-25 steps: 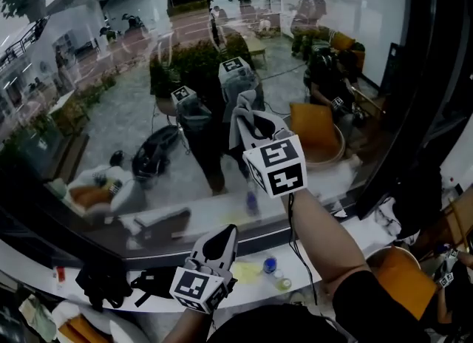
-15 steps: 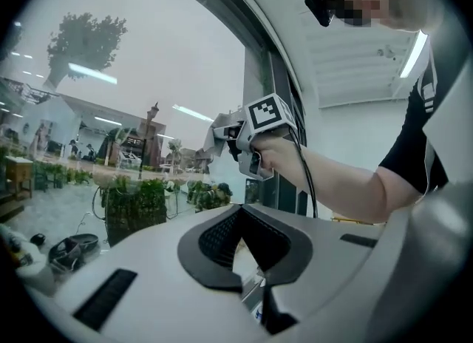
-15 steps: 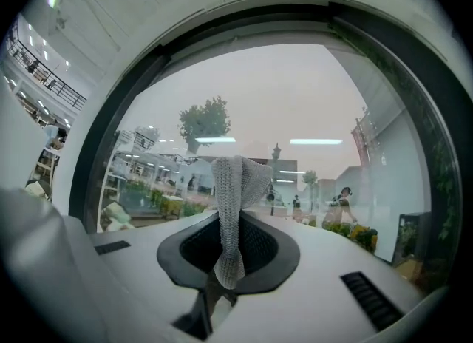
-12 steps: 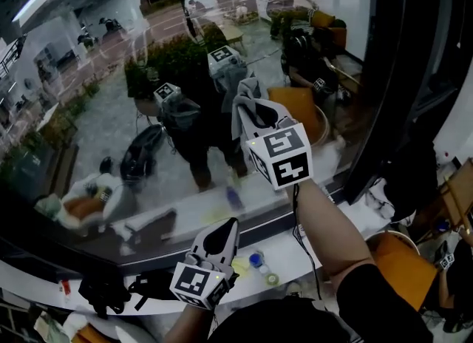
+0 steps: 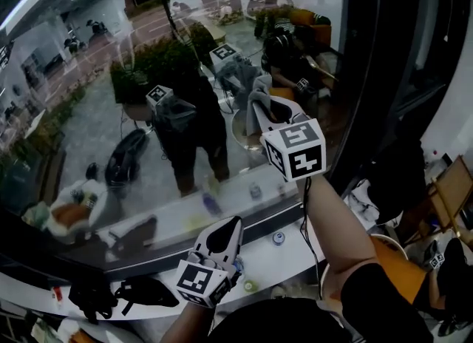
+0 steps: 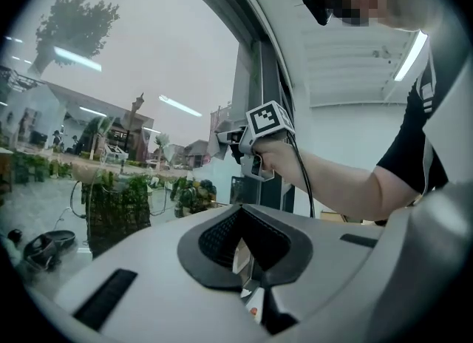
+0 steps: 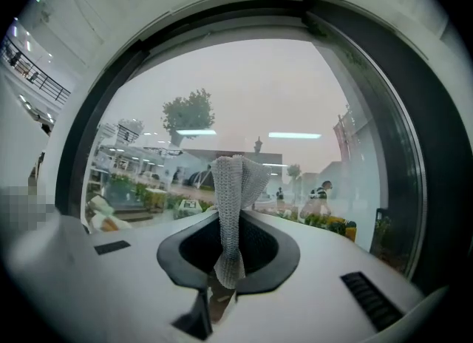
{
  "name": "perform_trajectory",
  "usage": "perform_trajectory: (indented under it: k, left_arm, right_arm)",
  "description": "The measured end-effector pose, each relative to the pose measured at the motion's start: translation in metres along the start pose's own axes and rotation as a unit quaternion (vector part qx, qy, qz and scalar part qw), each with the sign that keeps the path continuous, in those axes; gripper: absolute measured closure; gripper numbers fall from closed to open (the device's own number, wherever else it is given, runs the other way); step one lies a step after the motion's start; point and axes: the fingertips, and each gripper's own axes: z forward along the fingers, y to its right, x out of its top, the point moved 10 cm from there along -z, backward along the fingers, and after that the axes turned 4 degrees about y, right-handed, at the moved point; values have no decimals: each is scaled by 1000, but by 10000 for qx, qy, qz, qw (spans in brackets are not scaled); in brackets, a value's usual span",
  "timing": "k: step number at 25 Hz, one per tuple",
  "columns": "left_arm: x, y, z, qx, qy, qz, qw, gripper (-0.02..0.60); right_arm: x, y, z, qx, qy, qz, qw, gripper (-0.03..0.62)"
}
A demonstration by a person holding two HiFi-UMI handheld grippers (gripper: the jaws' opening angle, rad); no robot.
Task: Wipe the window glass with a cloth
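My right gripper (image 5: 272,114) is clenched on the cloth (image 5: 256,100), right of centre in the head view. In the right gripper view the grey knit cloth stands up out of my closed jaws at the middle of the frame, folded over at its top, with the glass (image 5: 103,90) just behind it. I cannot tell whether the cloth touches the pane. The dark frame (image 5: 363,68) runs down the right side of the head view, just right of my raised forearm (image 5: 329,223).

My left gripper (image 5: 228,225) sits low at bottom centre, over the white ledge (image 5: 295,253), well apart from the cloth. Its jaws are drawn together with nothing between them. From its own view my right hand shows at upper centre, up at the glass beside the frame.
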Motion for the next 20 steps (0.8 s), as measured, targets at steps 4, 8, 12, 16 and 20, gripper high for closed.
perform_trajectory:
  k: [4, 8, 12, 16, 20]
  left_arm:
    - [-9, 14, 23, -91, 7, 69, 9999, 574]
    - [-8, 17, 30, -141, -37, 66, 9999, 574]
    - [-8, 19, 33, -170, -59, 62, 9998, 574]
    - [-21, 36, 63, -161, -125, 55, 9998, 574]
    - [-25, 41, 74, -176, -165, 28, 9997, 574]
  right_arm:
    - [-10, 34, -11, -80, -71, -47, 9999, 542]
    - [-16, 53, -17, -233, -137, -35, 9996, 542]
    - [-20, 67, -22, -368, -199, -43, 9991, 542]
    - [-43, 111, -33, -497, -251, 3, 9985, 542]
    - [-51, 129, -36, -574, -293, 33, 9979, 542]
